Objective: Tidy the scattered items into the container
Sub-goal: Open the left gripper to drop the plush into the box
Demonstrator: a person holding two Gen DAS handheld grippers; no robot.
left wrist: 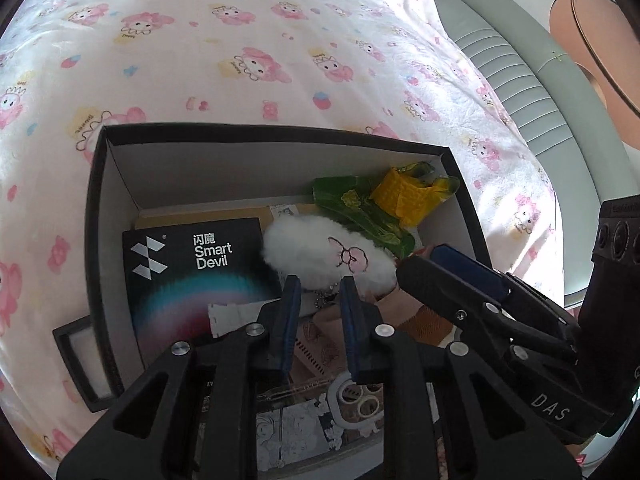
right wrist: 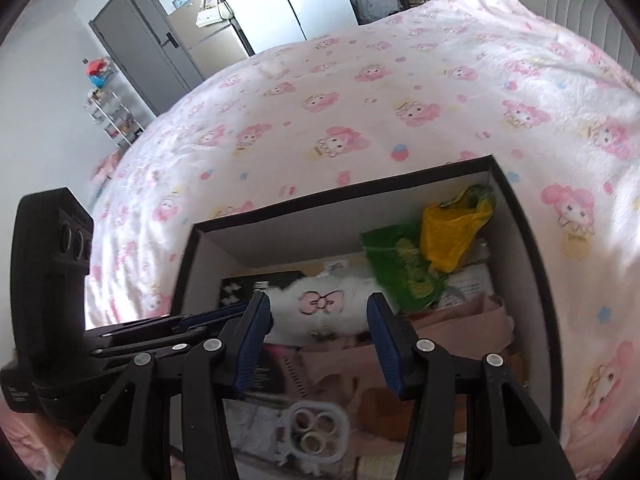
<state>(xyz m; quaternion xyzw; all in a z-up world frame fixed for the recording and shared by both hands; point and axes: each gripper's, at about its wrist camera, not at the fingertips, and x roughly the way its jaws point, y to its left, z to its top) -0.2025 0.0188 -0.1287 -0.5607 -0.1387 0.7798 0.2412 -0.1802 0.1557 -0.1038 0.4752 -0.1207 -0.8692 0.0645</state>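
Box (left wrist: 96,216) sits on the bed sheet (left wrist: 240,60), black outside, pale inside, already crowded; the sheet around it shows no loose items in either view, so the tidying looks close to done. Inside, biggest first: black booklet (left wrist: 192,276) flat at the left, white fluffy pouch (left wrist: 320,256) in the middle, green-and-yellow wrapper (left wrist: 384,208) in the far right corner, white ring-shaped case (right wrist: 316,432) near the front (plus pink papers underneath, details unclear).

Left gripper (left wrist: 320,300) hangs over the box, jaws narrowed but still apart, nothing between them. Right gripper (right wrist: 318,320) is beside it, jaws spread wide, framing the pouch from above without pinching anything.

Risks: the two grippers are very close, so any reach inward could knock them together. The pouch sits high on the pile; a careless dip could drag it over the rim. Pressing on the wall could shift the box on the soft sheet.
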